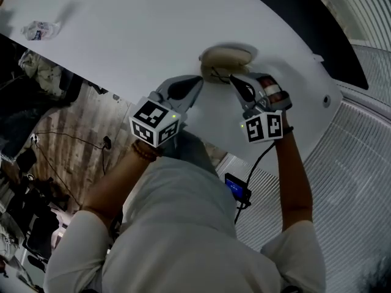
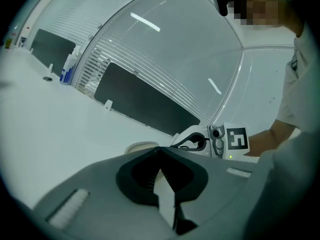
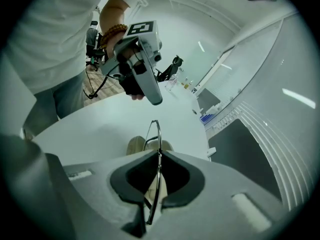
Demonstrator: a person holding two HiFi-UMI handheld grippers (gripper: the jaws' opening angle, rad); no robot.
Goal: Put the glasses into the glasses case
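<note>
You're working over a white table [image 1: 122, 35] with a curved edge, and there's wood floor [image 1: 73, 139] showing past it. The beige glasses case [image 1: 225, 58] is sitting close to the table's near edge, right ahead of both tools. Your right gripper [image 3: 159, 156] is pinching the thin-framed glasses [image 3: 156, 131] edge-on between its jaws. The frame is poking out past the tips right at the case, though I can't tell if it's touching. Your left gripper [image 2: 159, 151] is hovering just beside the case, jaws closed together with nothing in them.
</note>
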